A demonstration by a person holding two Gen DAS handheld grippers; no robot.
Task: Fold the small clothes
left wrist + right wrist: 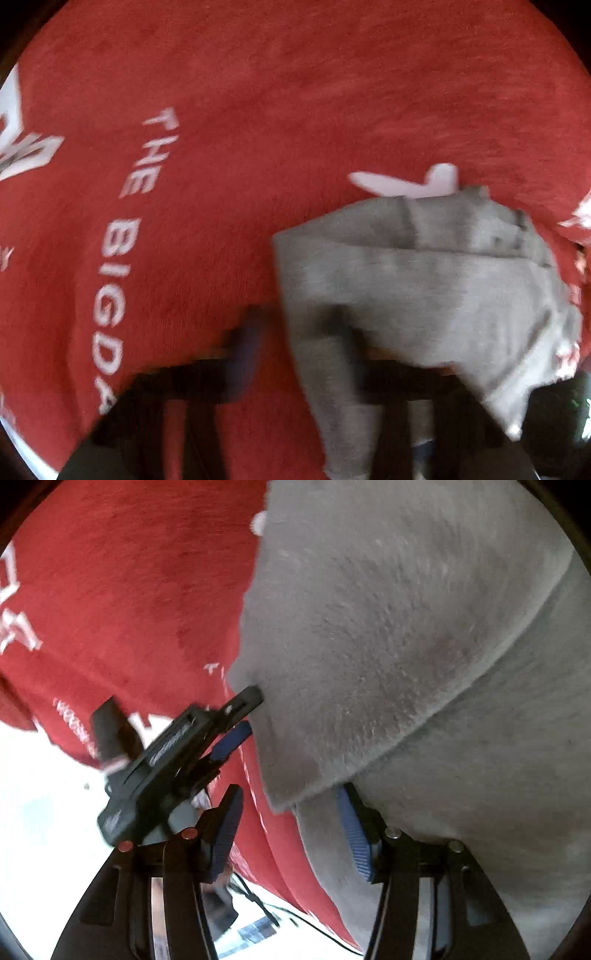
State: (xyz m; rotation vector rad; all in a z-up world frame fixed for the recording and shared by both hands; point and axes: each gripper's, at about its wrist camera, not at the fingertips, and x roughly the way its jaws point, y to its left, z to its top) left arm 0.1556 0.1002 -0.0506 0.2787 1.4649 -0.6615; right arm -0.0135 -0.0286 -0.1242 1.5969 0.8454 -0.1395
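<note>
A grey garment (424,295) lies folded on a red cloth with white lettering (258,110). The left wrist view is blurred. In it my left gripper (295,339) points down at the garment's left edge, with grey fabric draped over its right finger. In the right wrist view the left gripper (247,716) has its fingertips close together at the edge of the grey garment (406,627), apparently shut on it. My right gripper (291,830) stands open. A folded grey corner hangs between its blue pads (225,830), and the right finger is partly under the fabric.
The red cloth (129,590) spreads well beyond the garment. Its lower left edge ends on a white surface (44,794). A thin black cable (314,926) runs over that surface near my right gripper.
</note>
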